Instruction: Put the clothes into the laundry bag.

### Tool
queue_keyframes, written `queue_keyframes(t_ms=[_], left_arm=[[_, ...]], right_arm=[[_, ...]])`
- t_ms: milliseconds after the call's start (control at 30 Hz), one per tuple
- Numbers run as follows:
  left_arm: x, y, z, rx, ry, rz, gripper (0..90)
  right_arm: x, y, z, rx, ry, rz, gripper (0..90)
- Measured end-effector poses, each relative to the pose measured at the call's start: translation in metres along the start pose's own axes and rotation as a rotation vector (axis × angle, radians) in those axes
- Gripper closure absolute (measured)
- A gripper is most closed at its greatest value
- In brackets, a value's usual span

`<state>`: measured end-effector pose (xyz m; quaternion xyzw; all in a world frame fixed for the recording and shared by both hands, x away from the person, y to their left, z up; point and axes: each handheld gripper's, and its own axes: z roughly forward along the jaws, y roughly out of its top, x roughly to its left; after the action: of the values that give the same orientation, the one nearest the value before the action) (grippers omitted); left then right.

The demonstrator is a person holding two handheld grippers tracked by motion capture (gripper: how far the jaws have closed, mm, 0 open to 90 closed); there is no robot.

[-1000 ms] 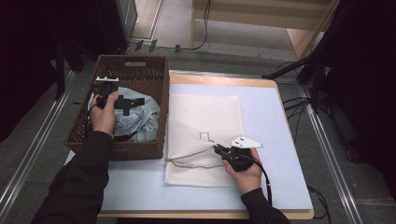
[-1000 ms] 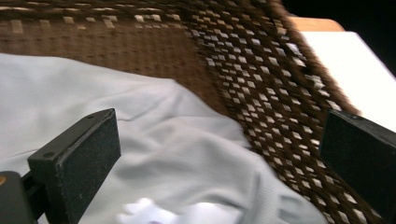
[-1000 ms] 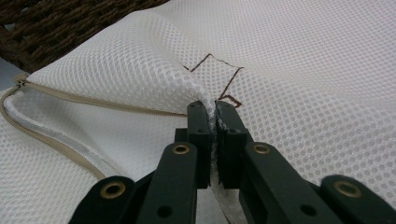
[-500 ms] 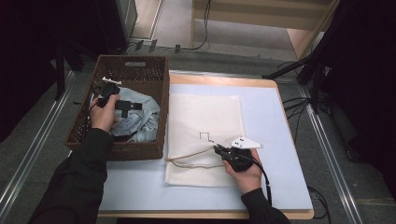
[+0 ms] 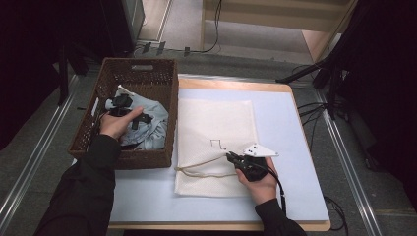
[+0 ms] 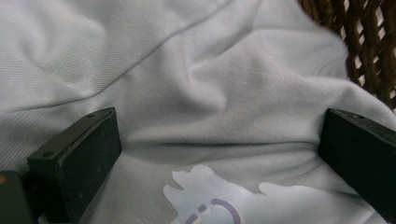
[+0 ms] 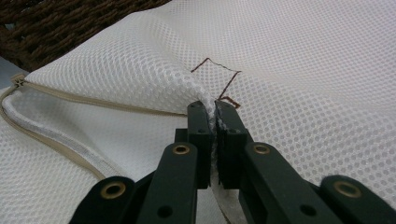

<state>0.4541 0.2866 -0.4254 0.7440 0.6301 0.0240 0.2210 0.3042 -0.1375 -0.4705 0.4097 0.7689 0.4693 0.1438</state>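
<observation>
Soft matt pale-blue knit garment (image 6: 224, 93) in rough woven wicker basket (image 5: 142, 73); white perforated mesh bag (image 7: 303, 70), matt.

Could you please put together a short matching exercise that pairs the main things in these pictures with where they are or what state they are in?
Things:
1. left tool
2. right tool
3. light blue garment
4. white mesh bag

States:
A. lying flat on the table
B. clamped shut on mesh fabric
C. bundled in the wicker basket
D. jaws open over cloth

Pairs: 1-D, 2-B, 3-C, 4-A
</observation>
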Motion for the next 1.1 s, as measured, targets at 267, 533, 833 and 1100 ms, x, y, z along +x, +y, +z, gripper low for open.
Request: queue_keyframes(t_ms=[267, 533, 833, 1100], left_arm=[[-0.007, 0.0, -0.004, 0.03, -0.016, 0.018, 52.1], [-0.026, 0.001, -0.004, 0.007, -0.294, 0.143, 65.9], [-0.009, 0.002, -0.032, -0.241, -0.092, 0.021, 8.8], [0.001, 0.002, -0.017, -0.091, 0.09, -0.082, 2.1]], right_arm=[[0.0, 0.001, 0.001, 0.002, -0.001, -0.007, 86.9], [0.0, 0.002, 0.0, -0.002, -0.001, -0.006, 86.9], [-0.001, 0.002, 0.0, 0.0, 0.0, -0.007, 86.9], [-0.001, 0.001, 0.0, 0.001, 0.002, -0.006, 86.8]])
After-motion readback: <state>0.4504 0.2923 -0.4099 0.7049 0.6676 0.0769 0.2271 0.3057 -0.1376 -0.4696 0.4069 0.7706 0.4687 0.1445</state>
